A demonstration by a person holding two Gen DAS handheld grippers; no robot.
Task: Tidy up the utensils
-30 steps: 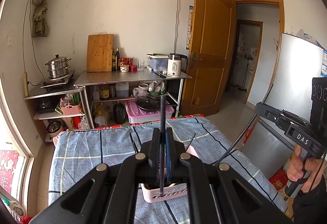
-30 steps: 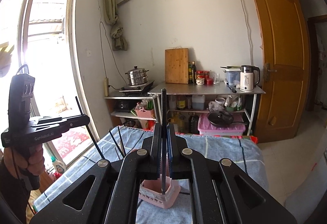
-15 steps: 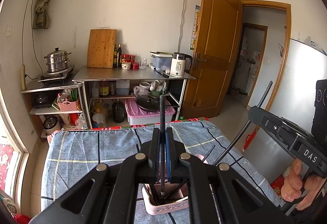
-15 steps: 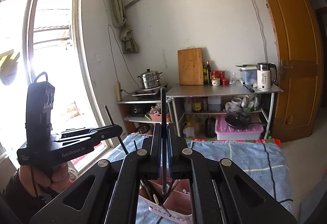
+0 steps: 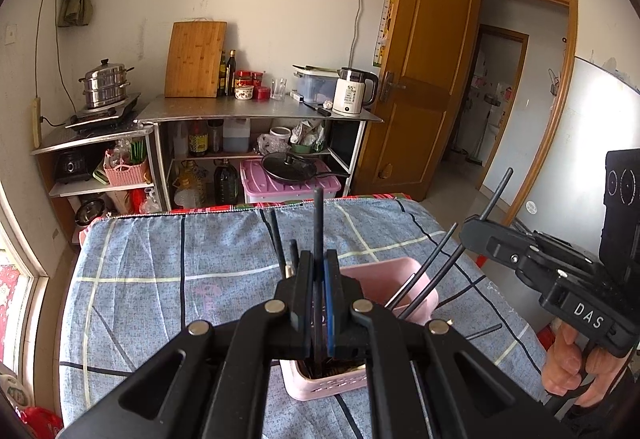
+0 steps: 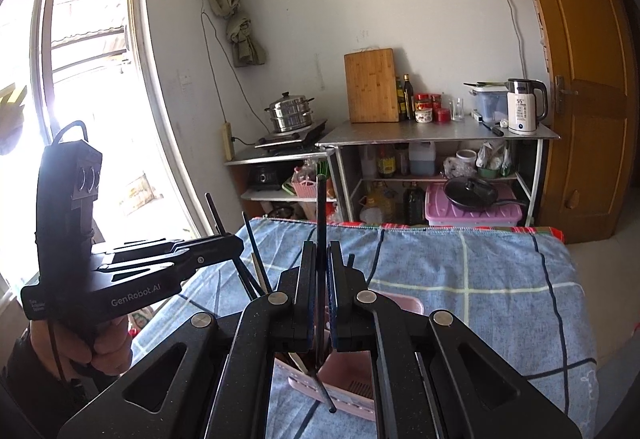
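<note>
My left gripper (image 5: 317,271) is shut on a black chopstick (image 5: 318,223) that stands upright, its lower end inside the pink utensil basket (image 5: 404,275) below the jaws. My right gripper (image 6: 321,263) is shut on another black chopstick (image 6: 321,207), held upright over the same pink basket (image 6: 352,395); its lower tip shows just outside the basket's near rim. Several black chopsticks (image 5: 430,271) lean in the basket. The right gripper also shows at the right of the left wrist view (image 5: 476,231), and the left gripper at the left of the right wrist view (image 6: 228,243).
The basket sits on a table with a blue checked cloth (image 5: 160,267). One loose chopstick (image 5: 482,331) lies on the cloth right of the basket. Behind the table stand a metal kitchen rack (image 5: 256,115), a steamer pot (image 5: 106,83) and a wooden door (image 5: 424,79).
Both grippers have lowered and tilted down toward the basket with their chopsticks. The left chopstick's end now sits in the basket.
</note>
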